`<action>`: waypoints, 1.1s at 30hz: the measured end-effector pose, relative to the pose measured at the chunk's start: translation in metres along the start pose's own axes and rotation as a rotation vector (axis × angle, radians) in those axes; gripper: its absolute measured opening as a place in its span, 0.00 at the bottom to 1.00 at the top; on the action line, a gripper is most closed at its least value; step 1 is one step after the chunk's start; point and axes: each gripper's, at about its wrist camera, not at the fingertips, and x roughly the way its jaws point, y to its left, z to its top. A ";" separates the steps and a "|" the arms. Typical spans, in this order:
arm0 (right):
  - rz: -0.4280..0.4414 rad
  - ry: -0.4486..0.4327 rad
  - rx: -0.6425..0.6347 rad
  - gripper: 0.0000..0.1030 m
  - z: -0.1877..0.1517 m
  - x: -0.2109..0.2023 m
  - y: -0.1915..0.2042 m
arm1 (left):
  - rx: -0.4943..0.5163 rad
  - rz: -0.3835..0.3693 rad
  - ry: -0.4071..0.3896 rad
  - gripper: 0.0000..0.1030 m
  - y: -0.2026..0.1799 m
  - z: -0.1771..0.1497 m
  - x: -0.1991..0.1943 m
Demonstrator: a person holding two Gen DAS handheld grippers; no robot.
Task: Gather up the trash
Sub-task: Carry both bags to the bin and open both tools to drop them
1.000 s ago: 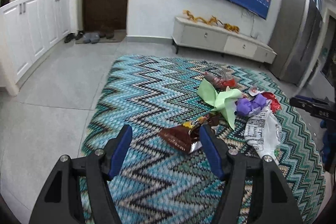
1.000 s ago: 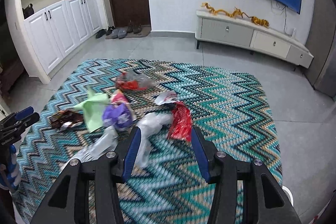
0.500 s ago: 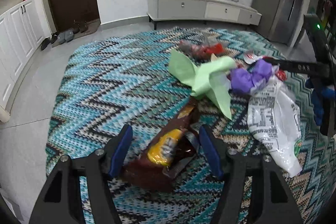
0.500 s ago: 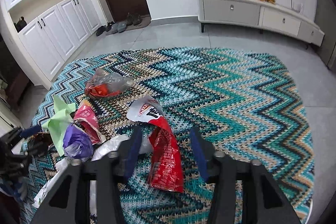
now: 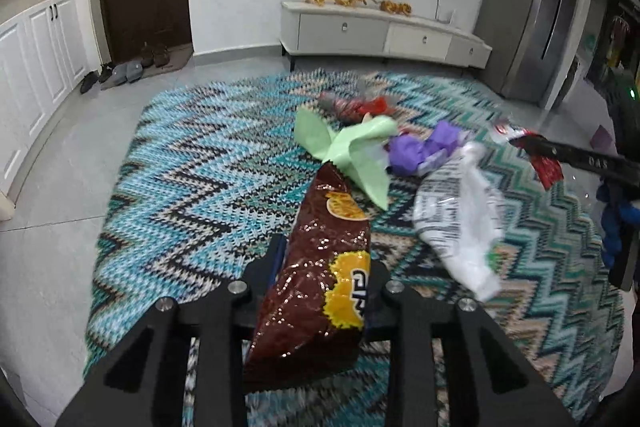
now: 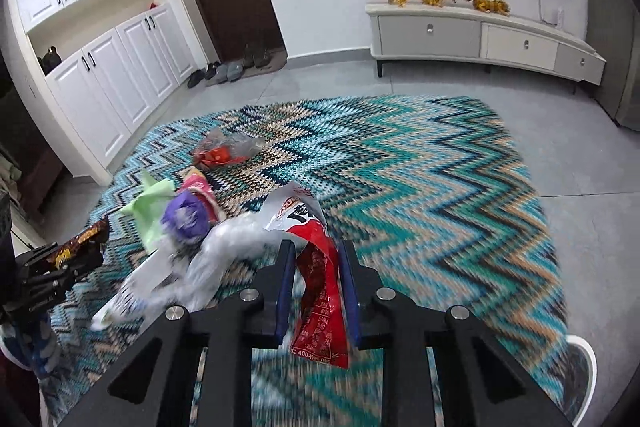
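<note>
While my left gripper (image 5: 324,267) clamps the brown chip bag (image 5: 320,275), my right gripper (image 6: 318,267) pinches the red snack wrapper (image 6: 320,291). Green paper (image 5: 352,151), a purple wrapper (image 5: 420,149) and a white plastic bag (image 5: 460,211) lie mid-rug (image 5: 180,187).

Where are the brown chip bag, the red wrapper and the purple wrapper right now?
brown chip bag (image 5: 316,291), left wrist view, middle of its printed front
red wrapper (image 6: 322,291), right wrist view, its red lower half
purple wrapper (image 5: 416,151), left wrist view, its crumpled middle
</note>
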 end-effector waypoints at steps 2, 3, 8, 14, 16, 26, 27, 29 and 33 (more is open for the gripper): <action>-0.004 -0.026 0.005 0.20 -0.006 -0.021 -0.001 | -0.006 0.000 -0.022 0.28 -0.003 0.000 -0.015; -0.006 -0.043 0.007 0.20 -0.010 -0.033 -0.001 | -0.005 -0.002 -0.036 0.28 -0.006 -0.001 -0.024; -0.015 -0.110 0.016 0.20 -0.022 -0.078 -0.002 | 0.033 0.000 -0.093 0.28 -0.026 0.000 -0.061; -0.035 -0.209 0.019 0.20 -0.036 -0.135 -0.012 | 0.082 0.013 -0.164 0.28 -0.060 0.006 -0.098; -0.045 -0.241 0.023 0.20 -0.042 -0.155 -0.019 | 0.096 0.006 -0.189 0.28 -0.074 0.011 -0.110; -0.164 -0.272 0.144 0.21 -0.083 -0.207 -0.112 | 0.241 -0.146 -0.157 0.28 -0.207 0.043 -0.088; -0.178 -0.266 0.161 0.21 -0.088 -0.208 -0.122 | 0.266 -0.177 -0.140 0.28 -0.229 0.046 -0.079; -0.214 -0.244 0.206 0.21 -0.100 -0.208 -0.148 | 0.301 -0.217 -0.117 0.28 -0.261 0.050 -0.066; -0.271 -0.193 0.289 0.21 -0.123 -0.200 -0.193 | 0.368 -0.314 -0.069 0.30 -0.331 0.053 -0.037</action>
